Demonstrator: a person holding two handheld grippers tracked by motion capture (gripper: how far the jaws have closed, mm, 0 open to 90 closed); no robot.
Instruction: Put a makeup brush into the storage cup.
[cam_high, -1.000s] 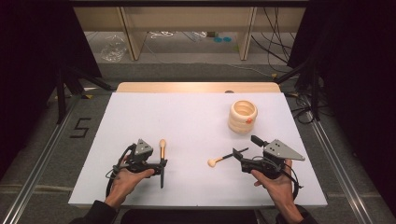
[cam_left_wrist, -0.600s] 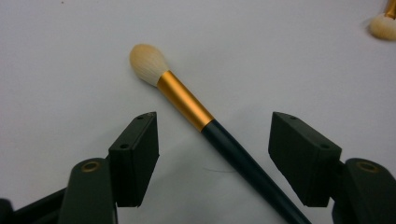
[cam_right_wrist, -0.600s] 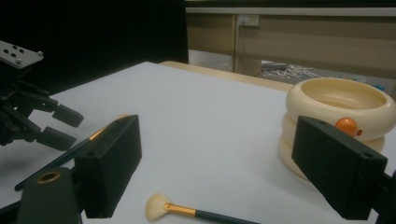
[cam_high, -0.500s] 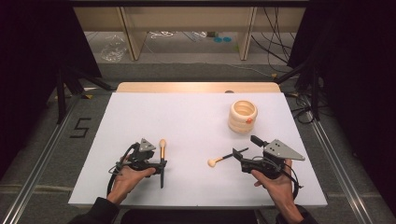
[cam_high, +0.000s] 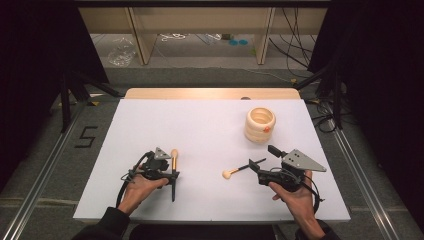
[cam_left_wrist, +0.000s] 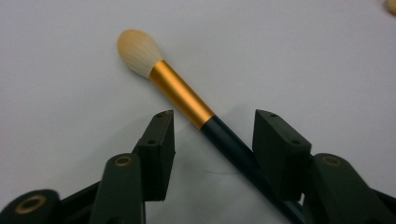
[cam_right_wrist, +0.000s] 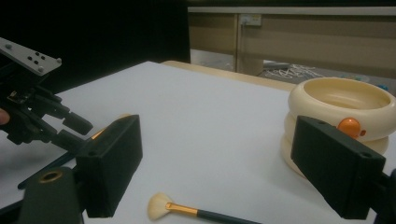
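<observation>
A makeup brush (cam_left_wrist: 181, 95) with a cream round head, gold ferrule and dark handle lies on the white table (cam_high: 200, 125). My left gripper (cam_left_wrist: 212, 126) straddles its handle. The jaws have just been closing, but a gap still shows on the left side of the handle. From above, this gripper (cam_high: 170, 172) sits beside the brush (cam_high: 174, 155) at the front left. My right gripper (cam_right_wrist: 217, 140) stands wide open, with a fan brush (cam_right_wrist: 161, 205) on the table below and ahead of it. At the front right of the high view that gripper (cam_high: 261, 160) is by the handle end of the fan brush (cam_high: 231, 174).
A cream ringed container (cam_high: 260, 125) with an orange knob stands at the back right and is near the right jaw in the right gripper view (cam_right_wrist: 341, 100). A wooden strip (cam_high: 210, 93) edges the far side of the table. Shelving and cables lie beyond.
My left gripper has edged slightly toward the round brush and its jaws have narrowed around the handle. The right hand and the fan brush have stayed put.
</observation>
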